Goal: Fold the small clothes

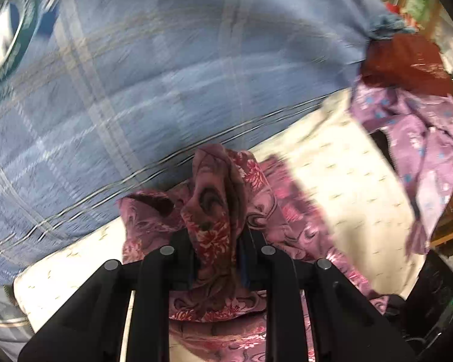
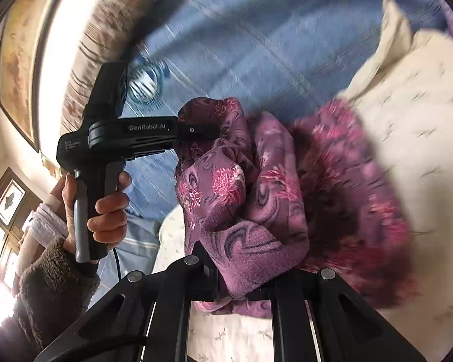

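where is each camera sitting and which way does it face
Left wrist: on the left gripper, looking steeply down its fingers at the pink floral garment it pinches, above the blue bedspread.
Right wrist: on the right gripper, angled across the bed; shows the left hand.
Shared: the garment, bedspread and cream sheet.

The garment [image 1: 217,211] is purple-pink with red-pink flowers and dark swirls. Under it lies a cream cloth [image 1: 347,187] with small sparse marks, and beyond it a blue sheet [image 1: 166,75] with pale checked stripes. At the side hangs a lilac cloth [image 1: 422,138] with blue dots.
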A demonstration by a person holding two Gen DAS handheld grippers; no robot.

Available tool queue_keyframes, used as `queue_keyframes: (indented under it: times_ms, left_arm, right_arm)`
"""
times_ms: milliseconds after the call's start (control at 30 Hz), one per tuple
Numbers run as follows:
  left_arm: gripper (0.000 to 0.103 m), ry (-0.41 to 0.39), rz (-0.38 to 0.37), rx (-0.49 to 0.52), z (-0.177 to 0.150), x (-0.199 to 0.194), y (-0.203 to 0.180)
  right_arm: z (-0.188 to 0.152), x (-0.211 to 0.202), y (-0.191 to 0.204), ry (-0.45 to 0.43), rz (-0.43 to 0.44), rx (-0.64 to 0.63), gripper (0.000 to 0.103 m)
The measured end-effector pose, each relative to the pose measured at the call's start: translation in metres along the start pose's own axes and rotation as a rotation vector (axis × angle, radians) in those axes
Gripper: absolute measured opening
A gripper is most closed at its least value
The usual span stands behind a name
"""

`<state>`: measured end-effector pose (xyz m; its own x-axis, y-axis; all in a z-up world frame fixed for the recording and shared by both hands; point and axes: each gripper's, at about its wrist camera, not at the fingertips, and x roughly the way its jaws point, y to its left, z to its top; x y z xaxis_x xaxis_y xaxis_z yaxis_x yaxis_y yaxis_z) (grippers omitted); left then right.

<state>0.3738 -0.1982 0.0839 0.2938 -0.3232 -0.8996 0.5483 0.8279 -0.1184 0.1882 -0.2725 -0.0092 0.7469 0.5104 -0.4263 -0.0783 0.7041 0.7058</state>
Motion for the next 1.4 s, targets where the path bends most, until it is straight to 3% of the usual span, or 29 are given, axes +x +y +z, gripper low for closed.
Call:
queue_keyframes:
  times_ms: [167,300,367,500,567,600,633,733,800,833,933,1000,1100,1167,1200,1233,1267,1333,1400]
  left_arm:
    - [0.025,0.039,-0.01,0.003,0.005,0.046,-0.042]
    - [0.026,0.151,0.069,-0.074,-0.002,0.113,-0.053]
    - [0.028,0.151,0.116,-0.085,-0.002,0.119,-0.055]
    - [0.032,0.171,0.089,-0.17,0.015,0.09,-0.05]
    - [0.049,0.117,0.023,-0.216,0.024,0.058,-0.044]
    - [0.063,0.065,0.001,-0.239,0.028,0.034,-0.04]
    - [0.071,0.031,0.003,-0.251,0.028,0.019,-0.038]
    - [0.084,-0.074,0.03,-0.286,0.017,-0.026,-0.019]
    - [0.085,-0.092,0.059,-0.311,-0.003,-0.037,0.0]
    - [0.085,-0.076,0.068,-0.325,-0.014,-0.035,0.009]
    - [0.085,-0.016,0.083,-0.413,-0.056,-0.028,0.05]
    - [0.085,0.004,0.051,-0.491,-0.074,-0.017,0.07]
    - [0.085,0.008,-0.024,-0.592,-0.083,-0.001,0.093]
    - [0.085,0.02,-0.045,-0.595,-0.078,0.009,0.095]
    - [0.085,0.032,-0.037,-0.585,-0.074,0.015,0.093]
    - [0.083,0.037,-0.01,-0.568,-0.069,0.02,0.09]
    - [0.083,0.031,0.005,-0.56,-0.067,0.02,0.088]
    - [0.076,-0.01,0.085,-0.539,-0.062,0.02,0.085]
    - [0.074,-0.029,0.173,-0.546,-0.062,0.025,0.088]
  right_arm:
    - [-0.014,-0.033,-0.03,-0.046,-0.09,0.037,0.01]
    - [-0.035,-0.021,-0.072,0.046,-0.184,0.1,0.013]
    - [-0.041,-0.02,-0.086,0.077,-0.144,0.143,0.014]
    - [-0.033,-0.038,-0.083,0.113,-0.119,0.14,0.035]
    - [-0.03,-0.05,-0.083,0.107,-0.118,0.124,0.038]
    - [-0.027,-0.059,-0.085,0.101,-0.122,0.125,0.041]
    - [-0.025,-0.068,-0.088,0.091,-0.128,0.128,0.045]
    - [-0.012,-0.098,-0.087,0.006,-0.198,0.109,0.046]
    - [0.006,-0.108,-0.08,-0.046,-0.214,0.083,0.048]
    - [0.019,-0.107,-0.074,-0.053,-0.201,0.063,0.056]
    - [0.067,-0.064,-0.062,0.027,-0.154,0.016,0.062]
    - [0.093,-0.022,-0.063,0.097,-0.147,0.017,0.062]
    - [0.112,0.034,-0.078,0.201,-0.183,0.041,0.061]
    - [0.115,0.068,-0.087,0.255,-0.247,0.045,0.06]
    - [0.118,0.09,-0.088,0.291,-0.303,0.034,0.051]
    - [0.119,0.098,-0.09,0.303,-0.327,0.022,0.017]
    - [0.122,0.101,-0.087,0.299,-0.304,0.0,0.011]
    - [0.132,0.09,-0.07,0.243,-0.282,-0.098,0.01]
    - [0.143,0.074,-0.059,0.141,-0.326,-0.199,0.007]
